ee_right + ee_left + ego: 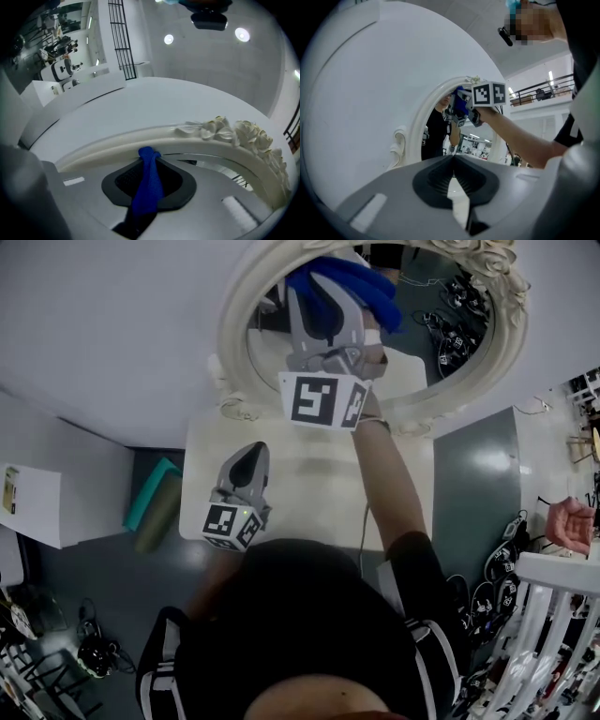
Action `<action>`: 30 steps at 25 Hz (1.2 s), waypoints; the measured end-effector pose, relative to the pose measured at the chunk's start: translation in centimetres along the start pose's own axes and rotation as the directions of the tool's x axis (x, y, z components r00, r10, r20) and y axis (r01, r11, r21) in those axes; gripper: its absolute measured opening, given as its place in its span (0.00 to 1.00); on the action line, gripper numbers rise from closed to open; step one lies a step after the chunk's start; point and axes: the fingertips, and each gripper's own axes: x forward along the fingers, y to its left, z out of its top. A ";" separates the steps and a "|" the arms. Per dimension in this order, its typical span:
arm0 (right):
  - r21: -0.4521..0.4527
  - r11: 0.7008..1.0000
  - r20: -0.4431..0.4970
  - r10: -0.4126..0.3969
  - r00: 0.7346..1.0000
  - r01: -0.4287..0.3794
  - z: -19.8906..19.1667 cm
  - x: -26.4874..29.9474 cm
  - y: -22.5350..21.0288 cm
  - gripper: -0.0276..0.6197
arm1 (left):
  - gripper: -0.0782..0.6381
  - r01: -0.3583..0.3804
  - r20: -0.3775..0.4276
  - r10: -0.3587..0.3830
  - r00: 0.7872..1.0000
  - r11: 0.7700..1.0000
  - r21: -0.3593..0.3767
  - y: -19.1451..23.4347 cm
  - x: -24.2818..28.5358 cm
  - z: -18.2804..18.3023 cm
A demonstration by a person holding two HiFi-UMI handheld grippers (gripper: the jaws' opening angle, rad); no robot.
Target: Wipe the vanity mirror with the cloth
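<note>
The cloth (147,185) is pinched between the right gripper (149,154) jaws, its end poking just past their tips, right up at the vanity mirror (427,338). The mirror stands at the back of the counter (309,493), ahead of both pairs of jaws. The left gripper (251,454) hangs over the counter, its jaws well short of the mirror.

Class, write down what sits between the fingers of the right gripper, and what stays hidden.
A blue knitted cloth strip is pinched in the right gripper, its tip poking out toward the ornate white mirror frame. Its lower end disappears into the gripper's shadowed throat.
</note>
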 end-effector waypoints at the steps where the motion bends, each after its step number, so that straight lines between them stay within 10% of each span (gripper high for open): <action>1: -0.018 1.000 0.001 0.025 1.000 -0.025 -0.2 -0.1 1.5 0.13 | 0.12 -0.005 -0.003 0.005 1.000 1.000 -0.001 0.1 -0.1 -0.1; 12: -0.240 0.939 -0.050 0.243 0.969 -0.248 -5.8 -2.9 16.5 0.13 | 0.12 -0.077 -0.019 0.077 0.997 0.997 0.001 2.8 -1.1 -1.0; 30: -0.123 0.869 -0.170 0.456 0.873 -0.478 -17.9 -10.4 27.6 0.12 | 0.12 -0.131 -0.043 0.131 0.990 0.991 -0.002 4.7 -2.4 -2.0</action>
